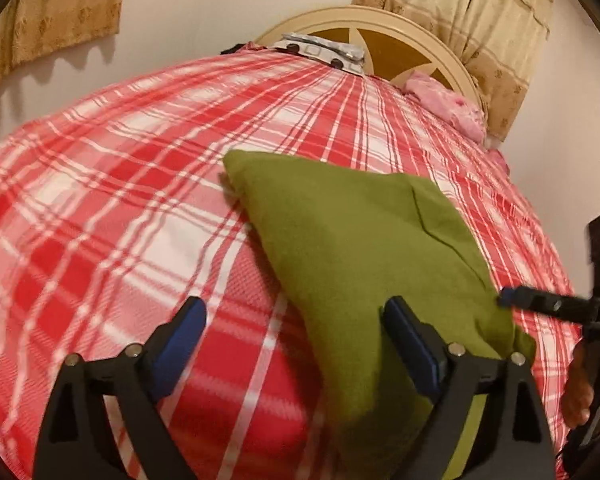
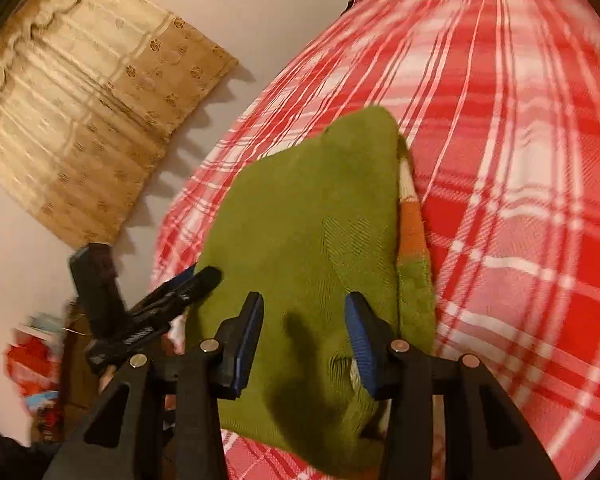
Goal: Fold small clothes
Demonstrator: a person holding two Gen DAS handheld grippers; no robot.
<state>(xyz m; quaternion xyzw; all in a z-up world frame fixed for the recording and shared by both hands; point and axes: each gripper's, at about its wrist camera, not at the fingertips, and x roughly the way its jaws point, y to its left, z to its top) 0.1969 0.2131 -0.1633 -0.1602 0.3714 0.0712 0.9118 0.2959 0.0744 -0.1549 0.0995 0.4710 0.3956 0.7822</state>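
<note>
A small olive-green knit garment (image 1: 352, 240) lies folded on the red and white plaid bedspread (image 1: 100, 208). In the right wrist view the garment (image 2: 300, 232) shows an orange and cream stripe along its right edge. My left gripper (image 1: 296, 320) is open and empty, its right finger over the garment's near edge. My right gripper (image 2: 304, 320) is open and empty, hovering over the garment's near end. The right gripper's tip also shows in the left wrist view (image 1: 540, 304), at the garment's right edge. The left gripper shows in the right wrist view (image 2: 180, 292) at the garment's left edge.
A cream and brown headboard (image 1: 400, 36) stands at the bed's far end, with a patterned pillow (image 1: 324, 52) and pink cloth (image 1: 448, 104) by it. Beige curtains (image 1: 492, 12) hang on the wall. The bed's left edge runs along the wall (image 2: 220, 92).
</note>
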